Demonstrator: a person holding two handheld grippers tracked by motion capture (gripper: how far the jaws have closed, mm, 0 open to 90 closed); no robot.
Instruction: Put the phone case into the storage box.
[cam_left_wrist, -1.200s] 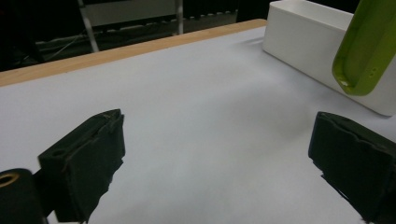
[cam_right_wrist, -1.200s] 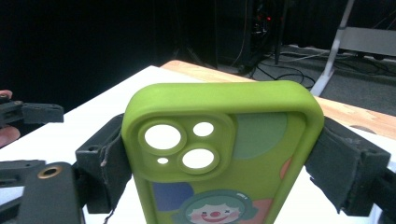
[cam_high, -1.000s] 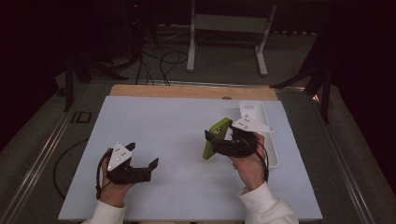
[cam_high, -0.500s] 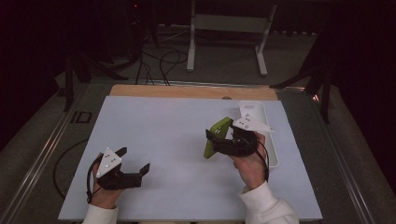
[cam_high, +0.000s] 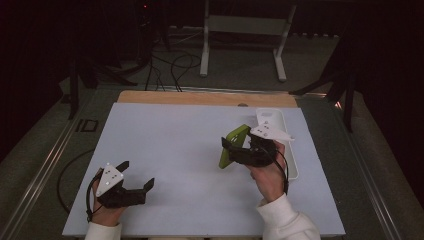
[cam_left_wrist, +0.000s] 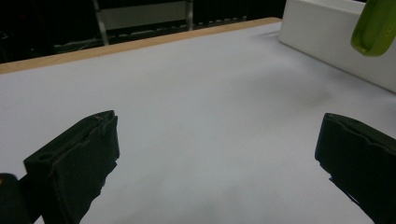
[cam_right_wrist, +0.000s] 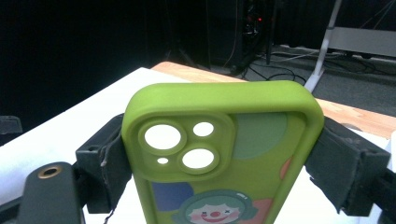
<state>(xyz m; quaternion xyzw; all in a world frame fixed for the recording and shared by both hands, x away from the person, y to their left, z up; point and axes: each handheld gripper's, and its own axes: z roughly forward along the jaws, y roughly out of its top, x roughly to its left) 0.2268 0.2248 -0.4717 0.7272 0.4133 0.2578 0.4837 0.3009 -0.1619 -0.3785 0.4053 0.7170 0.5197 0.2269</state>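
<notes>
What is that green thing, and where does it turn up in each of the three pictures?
High view: the green phone case is right of centre, lifted off the table, clamped in the right gripper.
Left gripper view: its rounded end hangs in the top right corner.
Right gripper view: it stands in the middle, pinched between the two black jaws.
Shared landmark: the white tray, just behind the case, also seen top right in the left gripper view.

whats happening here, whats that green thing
A person works at a white table with a gripper in each hand. The right gripper is clamped on the sides of a green phone case, holding it up off the table beside a white tray. The left gripper is open and empty, low over the table near the front edge.
</notes>
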